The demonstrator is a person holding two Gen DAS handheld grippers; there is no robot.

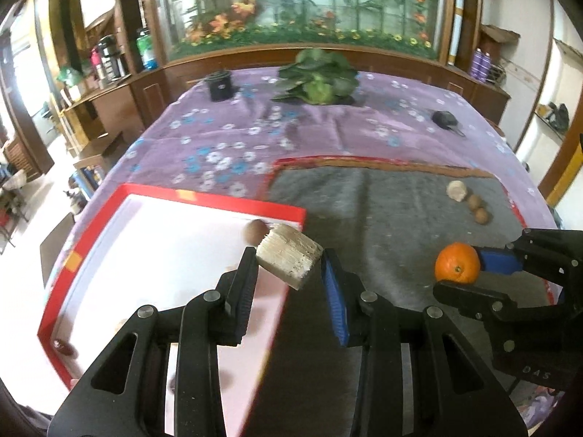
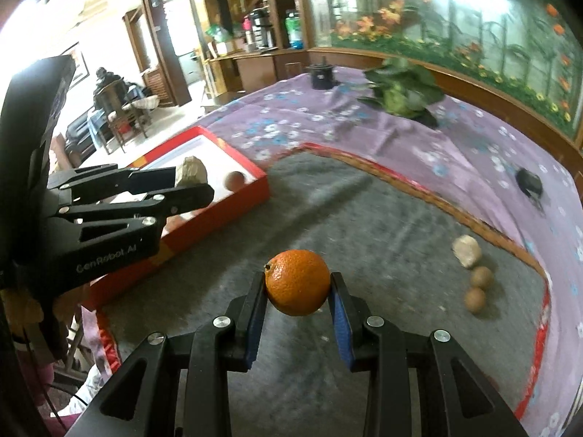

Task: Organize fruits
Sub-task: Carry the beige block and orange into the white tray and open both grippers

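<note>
The black fingers [image 1: 247, 284] of the left gripper [image 1: 289, 276] are closed partway on a pale, ridged, wedge-shaped chunk of fruit [image 1: 289, 260], which is pinched by its two flat sides and carried clear of the surface, over the near corner of the tray. The right gripper [image 2: 297, 291] is likewise closed partway, its blue-padded fingers [image 2: 340, 313] pressed to opposite sides of a round orange citrus fruit [image 2: 297, 282], so that the ball is caught across its widest part and cannot roll out.

Taken from largest to smallest: a purple flowered tablecloth [image 1: 226, 138] covers the table, and a grey felt mat with a red border [image 2: 328, 211] is laid over it, apparently as the work area. To its left lies a shallow red-rimmed tray with a white floor [image 1: 175, 240], judged to be where the fruit is gathered, since a brown round fruit [image 1: 255, 231] already lies inside. A leafy green vegetable [image 1: 319, 78] and a black cup [image 1: 219, 85] are set well apart at the far side. Near the mat's right edge a second pale chunk [image 2: 466, 249] and two small brown round fruits [image 2: 479, 287] are left just beside one another, not yet collected. Both loads are judged to be bound for the tray.
</note>
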